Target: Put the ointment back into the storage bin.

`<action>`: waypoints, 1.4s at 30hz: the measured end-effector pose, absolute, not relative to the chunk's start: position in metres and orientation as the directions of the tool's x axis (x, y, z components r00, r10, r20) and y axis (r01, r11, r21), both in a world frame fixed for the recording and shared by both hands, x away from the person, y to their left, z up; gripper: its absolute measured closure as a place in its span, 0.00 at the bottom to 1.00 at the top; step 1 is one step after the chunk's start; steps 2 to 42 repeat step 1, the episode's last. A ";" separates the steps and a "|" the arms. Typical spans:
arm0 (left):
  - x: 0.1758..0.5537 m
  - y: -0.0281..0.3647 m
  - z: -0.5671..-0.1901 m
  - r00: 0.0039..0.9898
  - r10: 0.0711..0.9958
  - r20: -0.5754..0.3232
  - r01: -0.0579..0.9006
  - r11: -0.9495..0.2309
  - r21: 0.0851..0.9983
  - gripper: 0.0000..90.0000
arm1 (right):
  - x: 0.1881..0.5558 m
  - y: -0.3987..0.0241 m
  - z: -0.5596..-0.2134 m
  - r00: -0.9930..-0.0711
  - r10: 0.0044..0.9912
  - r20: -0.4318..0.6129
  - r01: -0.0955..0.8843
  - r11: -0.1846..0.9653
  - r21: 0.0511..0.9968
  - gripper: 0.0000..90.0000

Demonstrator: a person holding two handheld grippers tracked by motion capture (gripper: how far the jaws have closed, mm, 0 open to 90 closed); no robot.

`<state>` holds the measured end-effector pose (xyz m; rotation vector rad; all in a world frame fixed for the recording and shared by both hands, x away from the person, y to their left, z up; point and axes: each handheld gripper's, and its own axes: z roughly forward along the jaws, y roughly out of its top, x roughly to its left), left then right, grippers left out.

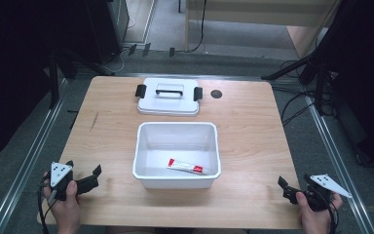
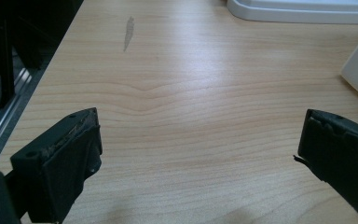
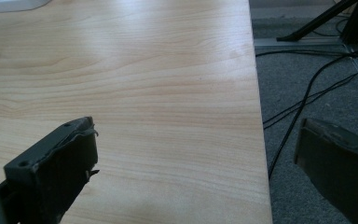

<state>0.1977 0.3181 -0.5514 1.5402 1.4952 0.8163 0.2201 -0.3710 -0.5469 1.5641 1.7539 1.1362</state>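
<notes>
Both claws wide, empty: left claw (image 1: 91,178), right claw (image 1: 286,187) at near bench (image 1: 253,126) corners. Toothpaste tube (image 1: 186,167) lies inside open white bin (image 1: 177,127); lid (image 1: 168,97) behind. Likely next: grip lid handle centrally, lower squarely.

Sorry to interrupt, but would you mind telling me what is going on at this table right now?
A person holds a claw in each hand at the near corners of the wooden table. The left claw and the right claw are both open and hold nothing. Between them sits an open white bin with a tube lying inside. The bin's lid lies flat behind it.
</notes>
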 end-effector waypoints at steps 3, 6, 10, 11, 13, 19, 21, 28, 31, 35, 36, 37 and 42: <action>0.198 0.319 -0.551 0.084 0.992 -0.092 0.462 0.043 0.886 0.00 | 0.220 -0.371 -0.547 -0.195 0.970 0.146 0.531 -0.021 0.847 0.00; 0.198 0.319 -0.551 0.084 0.992 -0.092 0.462 0.043 0.886 0.00 | 0.220 -0.371 -0.547 -0.195 0.970 0.146 0.531 -0.021 0.847 0.00; 0.198 0.319 -0.551 0.084 0.992 -0.092 0.462 0.043 0.886 0.00 | 0.220 -0.371 -0.547 -0.195 0.970 0.146 0.531 -0.021 0.847 0.00; 0.198 0.319 -0.551 0.084 0.992 -0.092 0.462 0.043 0.886 0.00 | 0.220 -0.371 -0.547 -0.195 0.970 0.146 0.531 -0.021 0.847 0.00; 0.198 0.319 -0.551 0.084 0.992 -0.092 0.462 0.043 0.886 0.00 | 0.220 -0.371 -0.547 -0.195 0.970 0.146 0.531 -0.021 0.847 0.00; 0.198 0.319 -0.551 0.084 0.992 -0.092 0.462 0.043 0.886 0.00 | 0.220 -0.371 -0.547 -0.195 0.970 0.146 0.531 -0.021 0.847 0.00; 0.198 0.319 -0.551 0.084 0.992 -0.092 0.462 0.043 0.886 0.00 | 0.220 -0.371 -0.547 -0.195 0.970 0.146 0.531 -0.021 0.847 0.00; 0.198 0.319 -0.551 0.084 0.992 -0.092 0.462 0.043 0.886 0.00 | 0.220 -0.371 -0.547 -0.195 0.970 0.146 0.531 -0.021 0.847 0.00; 0.198 0.319 -0.551 0.084 0.992 -0.092 0.462 0.043 0.886 0.00 | 0.220 -0.371 -0.547 -0.195 0.970 0.146 0.531 -0.021 0.847 0.00; 0.198 0.319 -0.551 0.084 0.992 -0.092 0.462 0.043 0.886 0.00 | 0.220 -0.371 -0.547 -0.195 0.970 0.146 0.531 -0.021 0.847 0.00; 0.198 0.319 -0.551 0.084 0.992 -0.092 0.462 0.043 0.886 0.00 | 0.220 -0.371 -0.547 -0.195 0.970 0.146 0.531 -0.021 0.847 0.00; 0.198 0.319 -0.551 0.084 0.992 -0.092 0.462 0.043 0.886 0.00 | 0.220 -0.371 -0.547 -0.195 0.970 0.146 0.531 -0.021 0.847 0.00; 0.198 0.319 -0.551 0.084 0.992 -0.092 0.462 0.043 0.886 0.00 | 0.220 -0.371 -0.547 -0.195 0.970 0.146 0.531 -0.021 0.847 0.00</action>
